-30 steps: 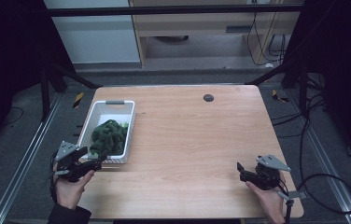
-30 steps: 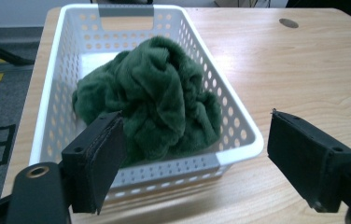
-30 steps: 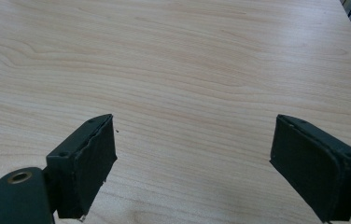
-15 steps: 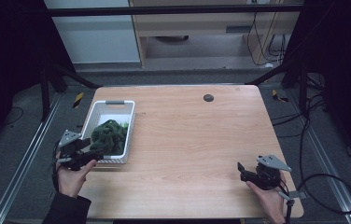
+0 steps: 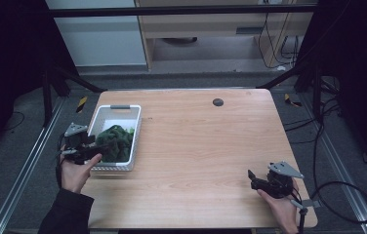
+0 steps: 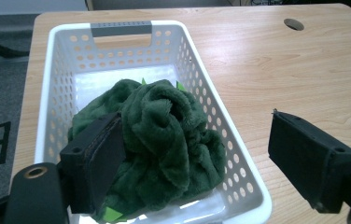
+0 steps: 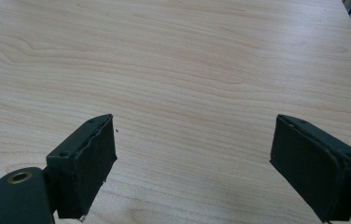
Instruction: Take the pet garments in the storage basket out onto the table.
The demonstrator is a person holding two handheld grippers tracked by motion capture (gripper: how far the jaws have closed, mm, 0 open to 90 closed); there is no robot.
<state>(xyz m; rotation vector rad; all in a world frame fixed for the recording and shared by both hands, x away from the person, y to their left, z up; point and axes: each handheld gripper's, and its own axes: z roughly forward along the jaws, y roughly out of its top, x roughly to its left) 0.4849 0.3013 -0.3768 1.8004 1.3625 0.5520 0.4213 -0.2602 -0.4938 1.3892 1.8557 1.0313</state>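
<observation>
High view: L gripper point(image 5: 90, 151) is sitting at the near-left corner of the white basket point(image 5: 104, 117), jaws reaching over the rim toward the green cloth point(image 5: 115, 141). Vs. 1 s ago, the L hand has been moving up and inward, off the table edge and onto the basket. Basket and cloth are not shifting betw. frames. R gripper point(image 5: 264, 181) is resting low at the near-right of the table point(image 5: 206, 146), same spot as 1 s ago, well apart from the basket.

L gripper view: jaws are standing wide apart, nothing clamped. One jaw is already lying inside the basket against the left flank of the bunched cloth; the other is hanging outside the basket wall, over bare wood. Cloth point(image 6: 159, 149) is heaped in the near half of the basket point(image 6: 117, 30), far half bare. Small bright-green bits are poking out at the cloth's edges; can't tell what they are.

R gripper view: jaws are gaping wide over plain tabletop point(image 7: 187, 60), holding nothing.

Judgement: approach is looking nearly done, grasp not yet made. As the jaws are straddling now, closing would likely pinch the basket wall along w/ cloth, so the outer jaw prob. needs to be coming inside the rim first.
</observation>
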